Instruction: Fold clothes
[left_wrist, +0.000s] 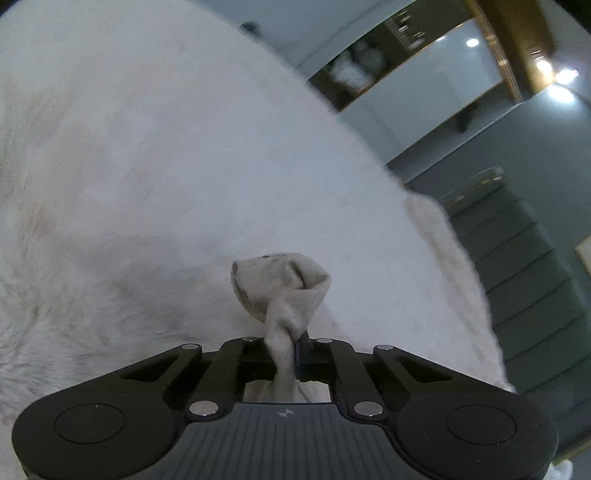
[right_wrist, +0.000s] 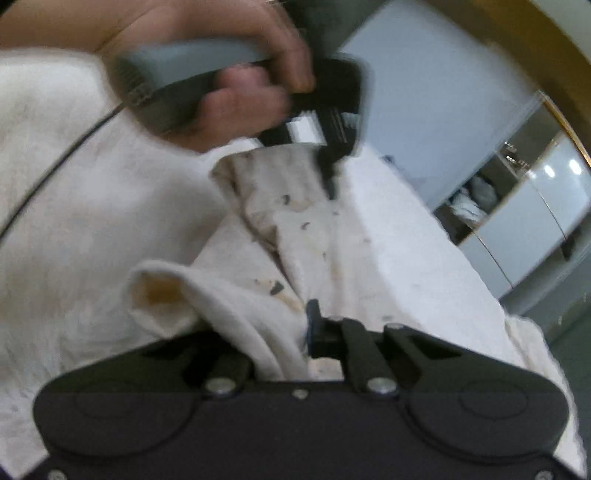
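1. White, fluffy bedding fills most of the left wrist view; its far edge curves down toward the right, and beyond that edge stands a grey stepped piece of furniture, cut off by the frame.
2. Pinched in the left gripper, whose jaws are closed tight, is a bunched end of the off-white garment; the cloth twists up out of the jaws into a small knot-like fold (the rest of it is hidden beneath the gripper body).
3. In the right wrist view the right gripper is likewise clamped on the garment, and a fold drapes over its left finger, hiding it.
4. Between the two grippers the garment stretches across the bedding, speckled with dark marks I cannot identify.
5. At the far end a hand grips the left gripper's grey handle, heavily blurred; a dark cable trails off to the left.
6. Open shelves with folded items show at the right, too blurred to name.
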